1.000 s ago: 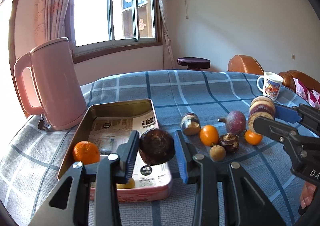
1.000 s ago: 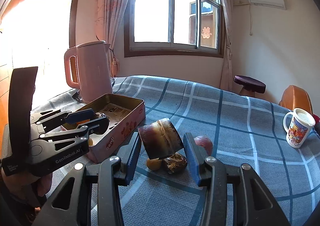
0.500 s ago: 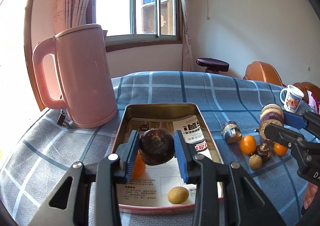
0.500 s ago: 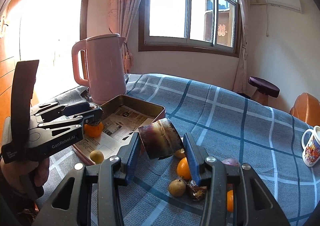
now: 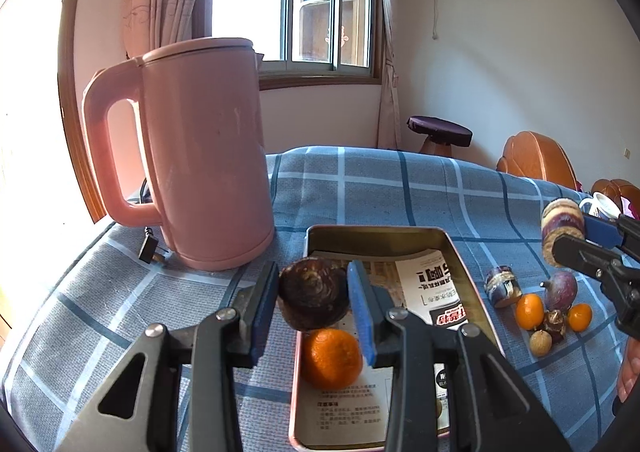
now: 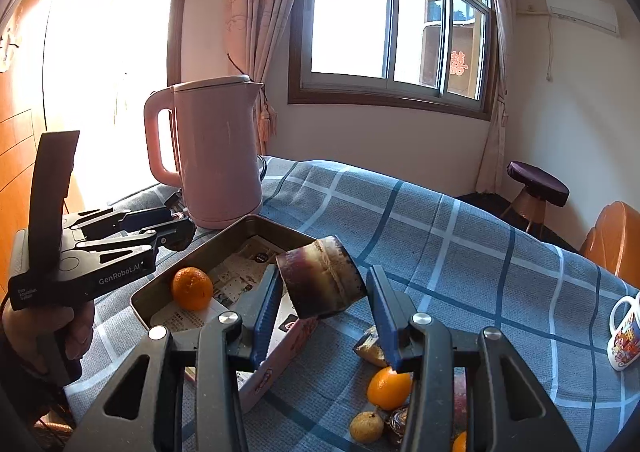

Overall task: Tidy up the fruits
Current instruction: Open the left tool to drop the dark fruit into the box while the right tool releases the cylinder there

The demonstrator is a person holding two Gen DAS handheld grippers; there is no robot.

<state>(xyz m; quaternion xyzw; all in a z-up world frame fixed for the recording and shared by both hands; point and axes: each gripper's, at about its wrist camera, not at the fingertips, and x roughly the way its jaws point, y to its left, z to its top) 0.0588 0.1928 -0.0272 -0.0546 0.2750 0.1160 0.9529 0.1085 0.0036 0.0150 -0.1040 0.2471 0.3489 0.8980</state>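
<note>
My left gripper (image 5: 313,294) is shut on a dark brown water chestnut (image 5: 313,299), held above the left rim of the metal tin (image 5: 376,233); it also shows in the right wrist view (image 6: 176,230). A mandarin (image 5: 332,358) lies in the tin on printed paper. My right gripper (image 6: 322,294) is shut on a purple sugarcane piece (image 6: 322,282), held above the tin's (image 6: 256,221) right side; it shows at the right edge of the left wrist view (image 5: 562,230). Several loose fruits lie right of the tin: a kumquat (image 5: 529,311), a purple fruit (image 5: 560,289), a longan (image 5: 540,343).
A pink kettle (image 5: 200,156) stands left of the tin with its plug (image 5: 149,252) on the blue checked cloth (image 5: 400,188). A short sugarcane stub (image 5: 501,286) lies near the fruits. A mug (image 6: 624,332) sits far right. A stool (image 6: 536,184) and chairs stand beyond the table.
My left gripper has carried the water chestnut left and forward, from over the tin's middle to its left rim near the kettle. My right gripper has brought the sugarcane piece over the tin.
</note>
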